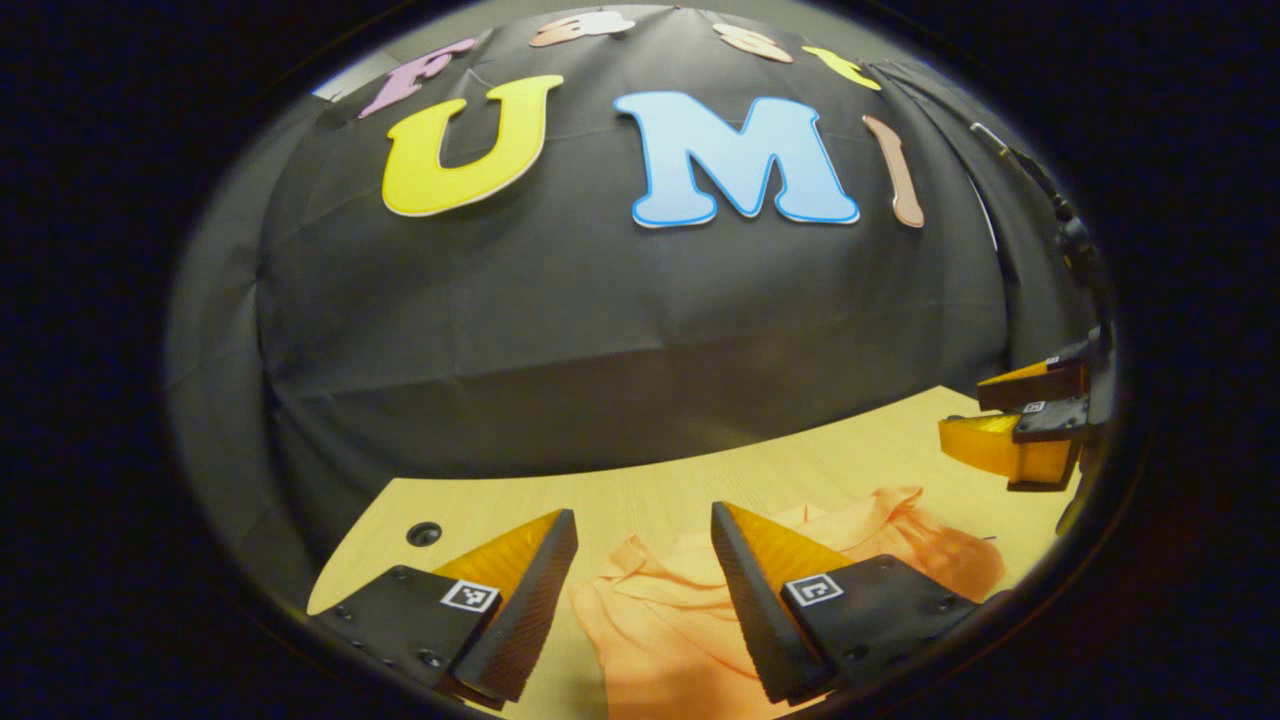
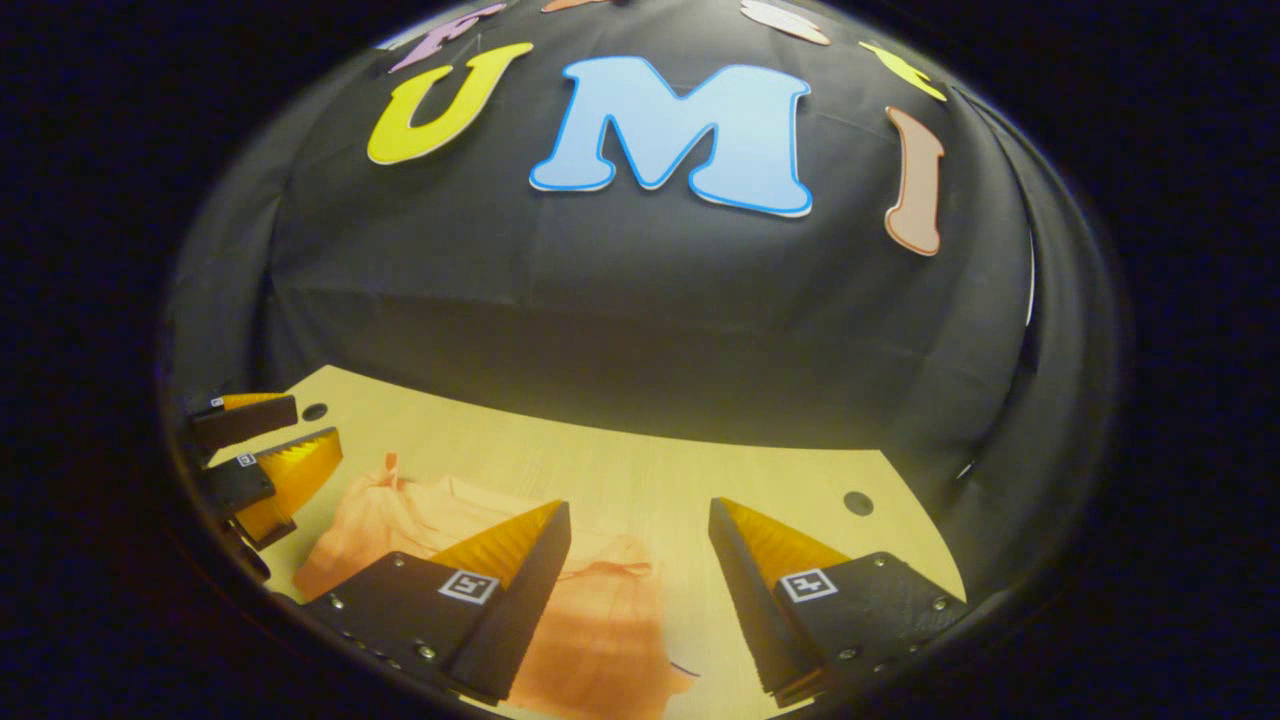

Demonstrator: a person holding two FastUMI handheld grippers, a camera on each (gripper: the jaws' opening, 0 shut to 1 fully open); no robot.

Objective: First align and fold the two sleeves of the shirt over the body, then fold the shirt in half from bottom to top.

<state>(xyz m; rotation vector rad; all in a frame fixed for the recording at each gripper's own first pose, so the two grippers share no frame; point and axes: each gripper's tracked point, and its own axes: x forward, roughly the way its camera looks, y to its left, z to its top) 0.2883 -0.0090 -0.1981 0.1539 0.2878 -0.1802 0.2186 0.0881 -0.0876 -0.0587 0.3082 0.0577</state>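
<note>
— Both sets of jaws stand spread wide with nothing between them: our left gripper (image 1: 643, 550) and our right gripper (image 2: 640, 545) hang released above the pale wooden tabletop (image 2: 640, 450), gripping no cloth. So which step do we call this?

— We judge it step 1 of 2, not yet begun. On that tabletop lies the thin orange fabric shirt (image 1: 690, 600), rumpled, with creases across the body, and we see no sleeve laid neatly over it. In the left gripper view it sits under and between our fingers; in the right gripper view it spreads from beneath the left-hand finger out toward the other gripper.

— What does the next move call for?

— We would lower 1 gripper onto a sleeve edge, close on a single layer, and carry it over the body. Which fold is the sleeve we cannot tell from here.

— And the small dark round hole (image 2: 857, 503) in the tabletop?

— Well apart from the shirt.
</note>
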